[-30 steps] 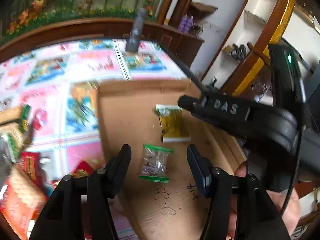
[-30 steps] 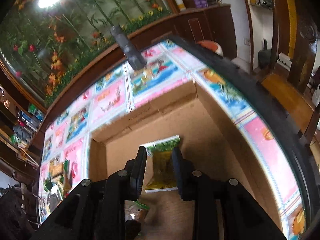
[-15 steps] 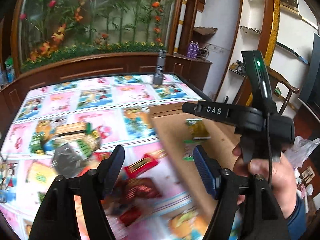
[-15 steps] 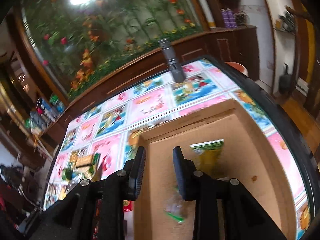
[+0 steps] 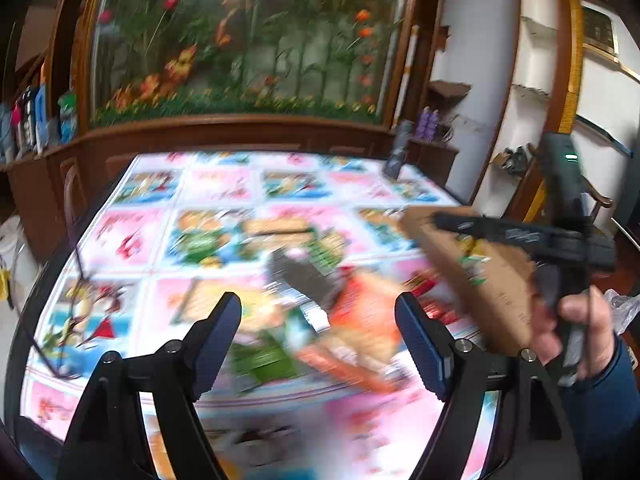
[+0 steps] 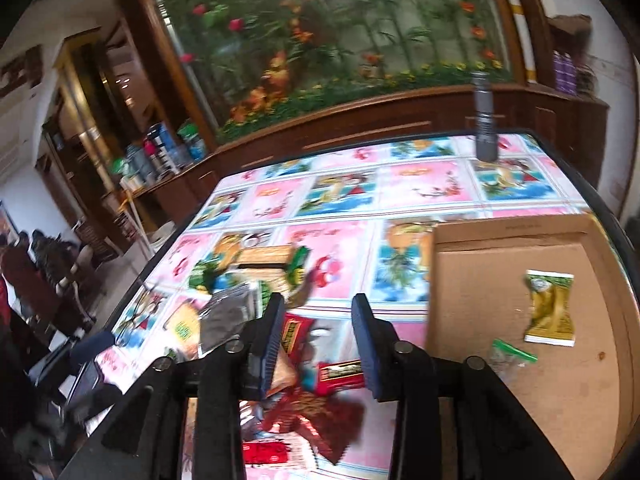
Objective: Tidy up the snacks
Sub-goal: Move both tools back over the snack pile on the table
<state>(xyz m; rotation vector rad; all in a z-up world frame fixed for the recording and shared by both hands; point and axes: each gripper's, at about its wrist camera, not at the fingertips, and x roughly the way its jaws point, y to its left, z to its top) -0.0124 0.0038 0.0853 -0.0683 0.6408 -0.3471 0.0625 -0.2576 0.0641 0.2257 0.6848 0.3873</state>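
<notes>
Snacks (image 6: pixel 296 344) beside box (image 6: pixel 516 240) left wall.

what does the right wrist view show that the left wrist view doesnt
Only the right wrist view: the inside of the cardboard box seen sharply, with a yellow-green snack packet and a small clear packet with green ends lying apart on its floor, plus the right claw open and empty over the loose snacks.

Only the left wrist view: the hand gripping the right tool, and the left claw open wide and empty.

Both: the cartoon-print tablecloth, the loose snack pile, the grey cylinder and the flower mural.
</notes>
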